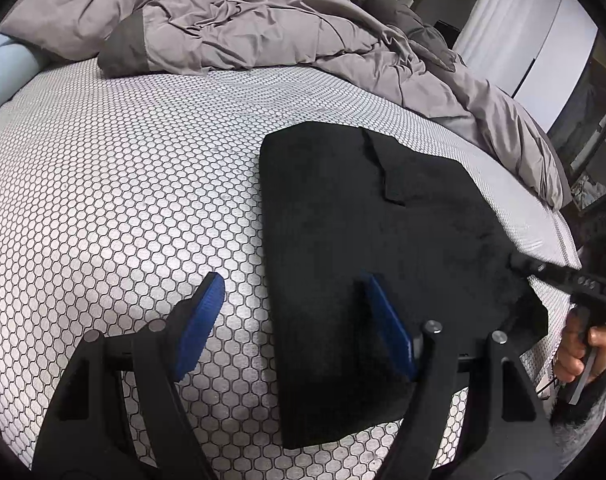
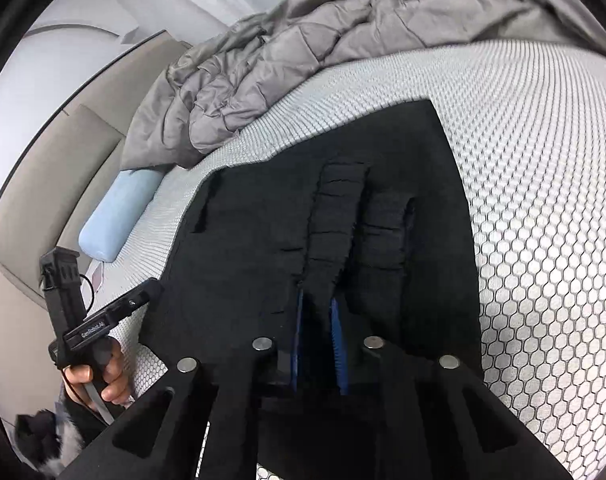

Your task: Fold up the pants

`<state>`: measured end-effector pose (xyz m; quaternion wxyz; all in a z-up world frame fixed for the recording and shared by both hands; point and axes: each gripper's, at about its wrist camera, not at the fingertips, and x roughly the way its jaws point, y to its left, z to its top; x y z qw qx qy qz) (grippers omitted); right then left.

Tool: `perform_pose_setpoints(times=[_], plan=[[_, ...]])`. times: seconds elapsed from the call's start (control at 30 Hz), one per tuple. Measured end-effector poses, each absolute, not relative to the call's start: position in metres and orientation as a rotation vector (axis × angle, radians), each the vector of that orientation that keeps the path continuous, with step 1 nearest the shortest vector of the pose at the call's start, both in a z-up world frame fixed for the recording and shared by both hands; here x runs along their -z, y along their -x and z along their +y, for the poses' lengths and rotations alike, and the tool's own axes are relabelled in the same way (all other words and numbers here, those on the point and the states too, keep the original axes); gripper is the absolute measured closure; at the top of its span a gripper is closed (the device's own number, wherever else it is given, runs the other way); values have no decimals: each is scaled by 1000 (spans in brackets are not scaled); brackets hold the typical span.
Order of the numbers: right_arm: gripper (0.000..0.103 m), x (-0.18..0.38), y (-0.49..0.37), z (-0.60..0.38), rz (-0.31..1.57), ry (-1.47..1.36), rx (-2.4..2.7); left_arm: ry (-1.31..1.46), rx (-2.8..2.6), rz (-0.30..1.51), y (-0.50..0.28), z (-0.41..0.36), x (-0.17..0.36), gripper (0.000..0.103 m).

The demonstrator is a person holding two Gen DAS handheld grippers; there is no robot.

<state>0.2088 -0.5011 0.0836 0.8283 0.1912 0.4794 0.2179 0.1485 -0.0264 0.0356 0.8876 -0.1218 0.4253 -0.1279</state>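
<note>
The black pants (image 1: pixel 367 248) lie folded into a compact slab on the honeycomb-patterned mattress (image 1: pixel 123 184). My left gripper (image 1: pixel 291 292) is open with blue pads; its left finger hangs over the bare mattress and its right finger over the pants' near left edge. In the right wrist view the pants (image 2: pixel 263 220) fill the middle. My right gripper (image 2: pixel 317 300) is shut on a raised pleated fold of the pants, blue pads pressed on both sides. The right gripper also shows in the left wrist view (image 1: pixel 519 264) at the pants' right edge.
A crumpled grey duvet (image 1: pixel 243 20) covers the far side of the bed, also in the right wrist view (image 2: pixel 303 52). A light blue bolster (image 2: pixel 119 216) lies at the mattress edge. A white curtain (image 1: pixel 515 24) hangs beyond the bed.
</note>
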Motion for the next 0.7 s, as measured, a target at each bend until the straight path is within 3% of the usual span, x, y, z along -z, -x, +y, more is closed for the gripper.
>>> perform_pose_setpoints(times=[0.13, 0.27, 0.4, 0.5, 0.7], plan=[[97, -116, -182, -515, 877, -404, -447, 240, 294, 906, -147, -37, -36, 32], [95, -105, -178, -519, 944, -353, -413, 169, 287, 923, -148, -52, -31, 31], [82, -77, -187, -521, 1062, -383, -369, 179, 278, 931, -149, -56, -31, 31], [53, -85, -182, -538, 1036, -478, -420, 174, 276, 930, -149, -58, -32, 31], [51, -66, -195, -541, 1113, -516, -449, 171, 284, 936, -150, -57, -31, 31]])
